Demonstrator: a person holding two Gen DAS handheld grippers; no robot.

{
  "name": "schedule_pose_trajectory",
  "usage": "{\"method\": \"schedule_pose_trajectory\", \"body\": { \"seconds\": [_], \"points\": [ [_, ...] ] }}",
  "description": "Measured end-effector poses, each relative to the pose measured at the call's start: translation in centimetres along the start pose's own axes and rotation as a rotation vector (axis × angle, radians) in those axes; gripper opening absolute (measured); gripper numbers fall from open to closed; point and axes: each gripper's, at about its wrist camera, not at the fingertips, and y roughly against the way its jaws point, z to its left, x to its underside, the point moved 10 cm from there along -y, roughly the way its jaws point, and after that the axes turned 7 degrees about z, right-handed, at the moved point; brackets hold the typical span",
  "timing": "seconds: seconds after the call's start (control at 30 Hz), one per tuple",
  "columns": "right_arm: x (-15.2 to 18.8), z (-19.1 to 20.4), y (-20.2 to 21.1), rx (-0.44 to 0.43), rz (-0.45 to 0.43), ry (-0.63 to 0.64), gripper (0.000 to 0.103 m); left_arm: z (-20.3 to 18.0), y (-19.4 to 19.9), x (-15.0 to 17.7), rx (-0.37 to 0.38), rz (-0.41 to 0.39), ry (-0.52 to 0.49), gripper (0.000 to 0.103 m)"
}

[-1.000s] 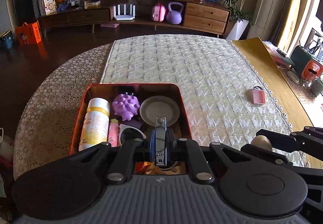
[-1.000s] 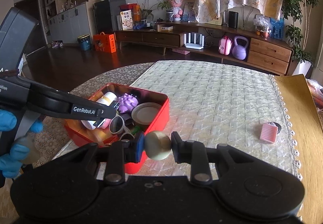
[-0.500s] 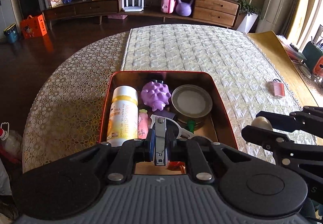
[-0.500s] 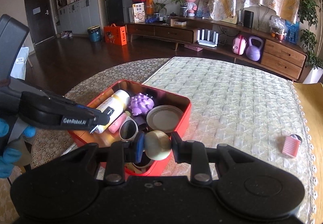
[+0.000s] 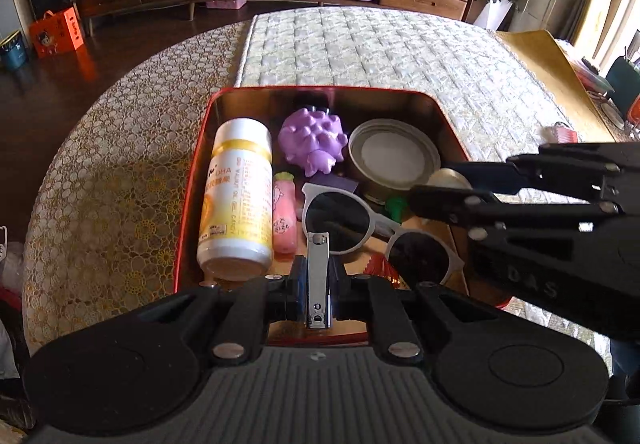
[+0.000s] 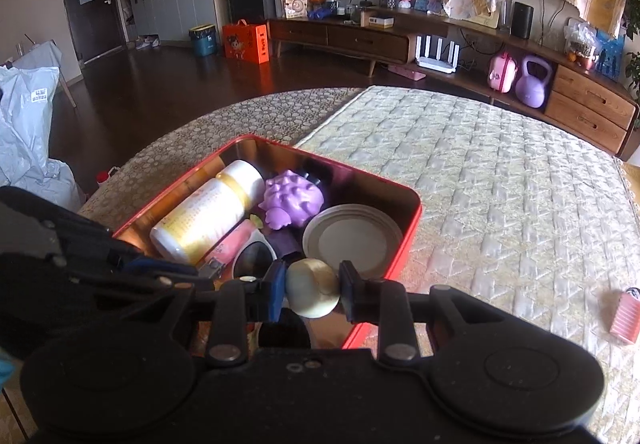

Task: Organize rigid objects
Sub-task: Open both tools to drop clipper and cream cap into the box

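The red tin (image 5: 192,180) sat near my edge of the round table (image 5: 100,184), lace cloth on one side, quilted pad (image 5: 360,48) across the far half, mostly bare. Only a small pink ribbed item (image 6: 625,318) lay out on the pad, well apart from the tin. Inside the tin things were packed tight: a white-and-yellow plastic bottle (image 5: 238,196) lying along one wall, a knobbly purple toy (image 5: 312,142), a round metal lid (image 5: 394,156), a small pink tube (image 5: 285,220) just beside the bottle, and white-framed sunglasses (image 5: 360,220) on top near the front. Little free floor showed, just a patch at the near corner. My left gripper (image 5: 318,284) was clenched on a steel nail clipper (image 5: 318,276), flat and shiny, held over the tin's near wall. My right gripper (image 6: 312,288) grasped a smooth cream ball (image 6: 312,288) between both pads, hanging over the tin's near corner just in front of the lid.
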Motion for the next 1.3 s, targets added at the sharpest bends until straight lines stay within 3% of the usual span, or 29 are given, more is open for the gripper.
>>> {"method": "schedule_pose_trajectory", "body": {
  "seconds": [0.6,1.3],
  "points": [
    [-0.2,0.3,-2.0,-0.009,0.028,-0.021,0.032,0.7,-1.9,0.3,0.014,0.038,0.034,0.011],
    [0.2,0.3,2.2,-0.052,-0.028,-0.097,0.046,0.3,0.0,0.5,0.011,0.019,0.051,0.012]
  ]
}}
